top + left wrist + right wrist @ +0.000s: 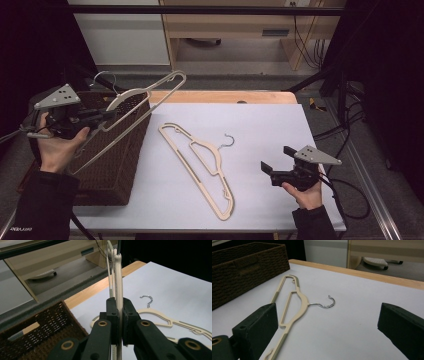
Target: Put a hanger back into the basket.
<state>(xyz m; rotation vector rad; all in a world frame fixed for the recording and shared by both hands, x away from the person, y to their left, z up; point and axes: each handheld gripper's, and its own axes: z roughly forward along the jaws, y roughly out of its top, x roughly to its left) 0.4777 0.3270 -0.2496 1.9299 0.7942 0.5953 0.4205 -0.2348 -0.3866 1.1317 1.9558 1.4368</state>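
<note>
My left gripper (110, 116) is shut on a beige plastic hanger (150, 97) and holds it up at a slant over a dark wicker basket (112, 165) at the table's left. In the left gripper view the jaws pinch the hanger (119, 277) edge-on. A second beige hanger (202, 167) with a metal hook lies flat on the white table sheet (265, 120), between the basket and my right gripper (276, 158). That gripper hovers low at the right, open, nothing between its jaws. In the right gripper view the lying hanger (298, 298) is ahead and to the left.
The basket (244, 267) takes up the table's left side. A wooden table edge (225, 96) runs along the back. Beyond it are grey floor, wooden furniture (235, 25) and cables (350, 130) at the right. The sheet's right half is bare.
</note>
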